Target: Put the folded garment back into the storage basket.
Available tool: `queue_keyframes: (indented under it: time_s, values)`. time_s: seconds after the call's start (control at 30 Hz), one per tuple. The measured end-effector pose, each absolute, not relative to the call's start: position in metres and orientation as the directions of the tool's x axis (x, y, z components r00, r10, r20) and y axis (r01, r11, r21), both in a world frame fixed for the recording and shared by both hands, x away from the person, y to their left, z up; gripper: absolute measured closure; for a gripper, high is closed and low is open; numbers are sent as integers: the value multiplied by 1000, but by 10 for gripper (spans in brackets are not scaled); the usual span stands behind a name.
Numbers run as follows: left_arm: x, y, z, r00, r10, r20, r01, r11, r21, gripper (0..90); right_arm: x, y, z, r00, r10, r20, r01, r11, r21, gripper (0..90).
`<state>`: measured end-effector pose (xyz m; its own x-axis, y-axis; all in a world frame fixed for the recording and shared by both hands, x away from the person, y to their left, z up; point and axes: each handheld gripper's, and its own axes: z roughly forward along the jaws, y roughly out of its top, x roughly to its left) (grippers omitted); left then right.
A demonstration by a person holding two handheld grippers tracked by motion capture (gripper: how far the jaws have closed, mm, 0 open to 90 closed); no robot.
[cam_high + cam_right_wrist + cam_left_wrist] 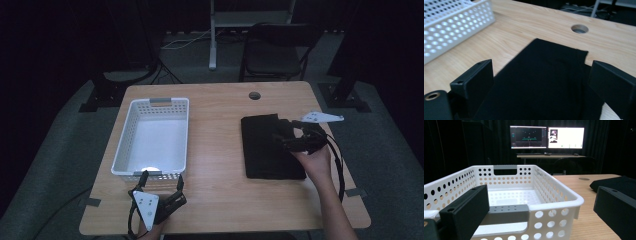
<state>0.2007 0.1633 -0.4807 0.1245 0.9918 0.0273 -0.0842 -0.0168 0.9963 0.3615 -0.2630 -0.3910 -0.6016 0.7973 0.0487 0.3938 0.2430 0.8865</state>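
Note:
A white perforated basket (131,132) stands empty on the left half of the wooden table (220,200). My left gripper (161,179) is open at the basket's near end, its jaws either side of the grey handle (507,211). A folded black cloth (262,155) lies flat on the right half. My right gripper (281,140) hovers open just over the cloth's right part, pointing left. In the right gripper view the cloth (544,82) spreads between the two wide-apart jaws, and the basket (451,27) is at top left.
A round cable hole (254,95) sits near the table's far edge. A dark chair (275,50) and a desk leg stand beyond the table. Two lit monitors (546,137) are far behind the basket. Bare wood lies between basket and cloth.

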Motion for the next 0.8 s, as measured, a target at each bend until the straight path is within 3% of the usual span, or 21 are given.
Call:
queue_keyframes:
  time_s: [0.8]
  values:
    - [200, 163, -481, 124, 992, 26, -87, -15, 996, 14, 407, -276, -431, -515, 845, 147, 566, 206, 799, 59]
